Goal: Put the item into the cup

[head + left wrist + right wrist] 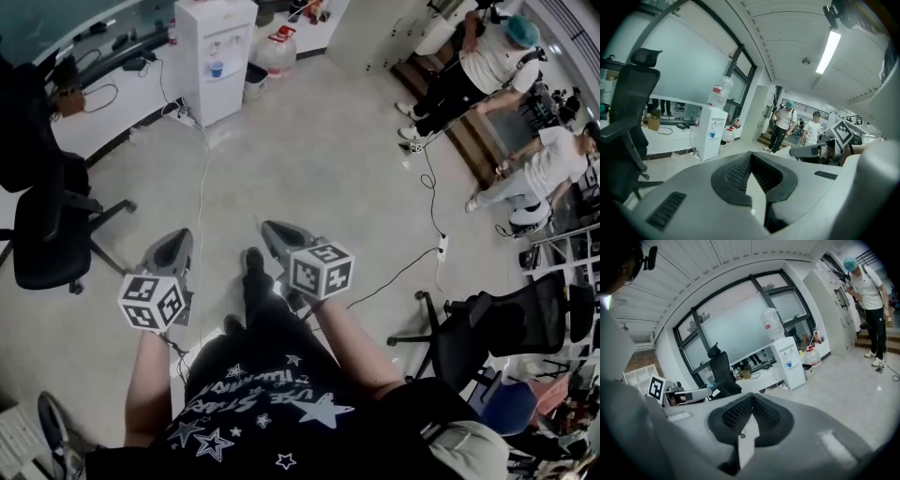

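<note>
No cup and no item shows in any view. In the head view both grippers are held at waist height over the bare floor (319, 159). The left gripper (177, 236) is at the left and the right gripper (272, 228) just right of it; both point forward. Each carries its marker cube (152, 302). In the left gripper view the left gripper (750, 156) has its ribbed pads pressed together with nothing between them. The right gripper (751, 397) looks the same in its own view, shut and empty. The person's shoe (253, 262) stands between the two grippers.
A white water dispenser (217, 56) stands ahead by the wall, with a spare water bottle (277, 52) beside it. A black office chair (47, 234) is at the left and more chairs (506, 328) at the right. A cable and power strip (442, 248) lie on the floor. Two people (478, 66) stand at the far right.
</note>
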Tool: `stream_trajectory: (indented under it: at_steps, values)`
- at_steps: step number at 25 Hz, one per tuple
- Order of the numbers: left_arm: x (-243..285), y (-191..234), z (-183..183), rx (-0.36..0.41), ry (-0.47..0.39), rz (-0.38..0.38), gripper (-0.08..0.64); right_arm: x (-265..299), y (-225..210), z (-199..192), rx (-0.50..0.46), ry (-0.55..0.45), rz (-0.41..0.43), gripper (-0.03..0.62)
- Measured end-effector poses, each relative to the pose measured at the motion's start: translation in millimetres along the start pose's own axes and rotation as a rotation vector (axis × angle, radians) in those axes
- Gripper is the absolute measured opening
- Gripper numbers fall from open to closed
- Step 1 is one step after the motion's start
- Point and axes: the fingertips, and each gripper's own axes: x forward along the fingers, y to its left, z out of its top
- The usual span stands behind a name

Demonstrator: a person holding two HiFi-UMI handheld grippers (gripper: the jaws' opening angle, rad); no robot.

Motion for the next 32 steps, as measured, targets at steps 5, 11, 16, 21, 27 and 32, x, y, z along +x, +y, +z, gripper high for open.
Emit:
stream_trajectory:
  at_steps: [5, 11, 16, 21, 27, 32]
  values:
    - [25, 20, 4, 0.006, 0.03, 0.018, 0.008, 36, -22, 18, 0.017, 0.014, 0.017, 0.002]
    - [70, 54, 24, -0.008, 0.063, 0.045, 0.008, 89, -61, 54, 0.041, 0.043, 0.028, 0.002]
    - [116, 72, 47, -0.015, 0.071, 0.05, 0.008, 131, -92, 93, 0.035, 0.053, 0.043, 0.002]
    - [161, 84, 67, -0.04, 0.085, 0.058, 0.008, 165, -117, 125, 0.025, 0.071, 0.075, 0.002]
    - [204, 92, 92, -0.026, 0.088, 0.067, 0.008, 189, -143, 154, 0.023, 0.074, 0.1, 0.002]
    - [237, 98, 104, -0.019, 0.089, 0.079, 0.008, 202, -170, 168, 0.043, 0.066, 0.104, 0.002]
